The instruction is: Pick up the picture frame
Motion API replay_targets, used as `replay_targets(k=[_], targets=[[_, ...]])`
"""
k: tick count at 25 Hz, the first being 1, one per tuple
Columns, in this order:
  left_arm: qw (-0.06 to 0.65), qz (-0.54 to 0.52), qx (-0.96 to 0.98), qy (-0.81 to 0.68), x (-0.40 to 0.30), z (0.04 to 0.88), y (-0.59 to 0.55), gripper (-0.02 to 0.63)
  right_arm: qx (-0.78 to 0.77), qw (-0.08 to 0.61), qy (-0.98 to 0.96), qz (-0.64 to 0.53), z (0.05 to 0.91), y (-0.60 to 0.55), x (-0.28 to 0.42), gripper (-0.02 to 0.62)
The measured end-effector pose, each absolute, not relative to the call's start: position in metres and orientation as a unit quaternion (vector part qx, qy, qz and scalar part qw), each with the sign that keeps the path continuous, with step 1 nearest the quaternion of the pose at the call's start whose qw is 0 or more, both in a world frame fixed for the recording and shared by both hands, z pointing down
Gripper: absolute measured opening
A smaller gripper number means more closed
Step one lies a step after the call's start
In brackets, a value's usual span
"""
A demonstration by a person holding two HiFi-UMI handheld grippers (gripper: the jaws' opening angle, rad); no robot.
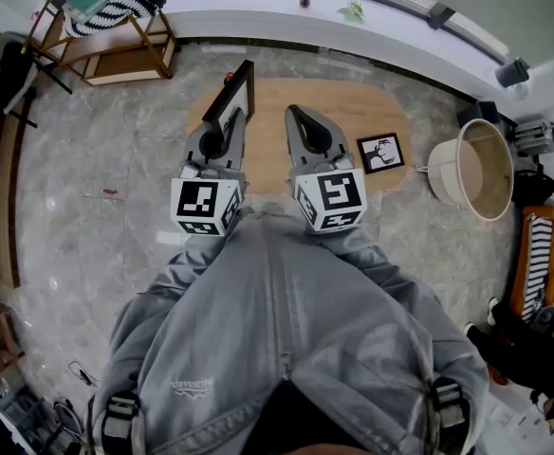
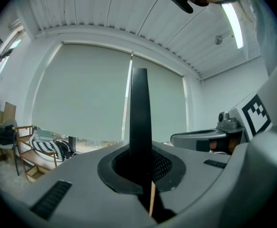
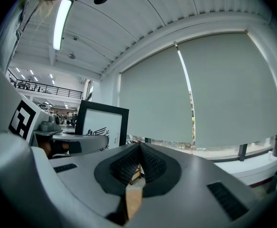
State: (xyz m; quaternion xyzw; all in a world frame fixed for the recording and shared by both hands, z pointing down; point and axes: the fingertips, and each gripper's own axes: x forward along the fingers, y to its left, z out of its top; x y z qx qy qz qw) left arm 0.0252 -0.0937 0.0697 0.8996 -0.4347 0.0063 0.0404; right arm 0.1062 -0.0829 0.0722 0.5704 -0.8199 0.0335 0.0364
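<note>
In left gripper, black picture frame

Your right gripper's fingers meet tip to tip; the picture frame stands upright at left, behind the left gripper.

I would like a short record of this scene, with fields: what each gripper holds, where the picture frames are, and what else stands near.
left gripper: shut on a black picture frame, held upright above the table
right gripper: shut, nothing between its jaws
second picture frame: lies flat near the right end of the wooden table, apart from both grippers
nearby: round white tub on the floor, right of the table
task state: one frame already picked up
</note>
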Motion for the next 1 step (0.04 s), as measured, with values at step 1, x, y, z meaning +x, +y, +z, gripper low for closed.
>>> replay_targets(k=[1], targets=[[0.041, 0.007, 0.900, -0.434, 0.0264, 0.0696, -0.0939, 0.026, 0.570, 0.037, -0.820, 0.034, 0.0721, -0.0833, 0.1076, 0.031]])
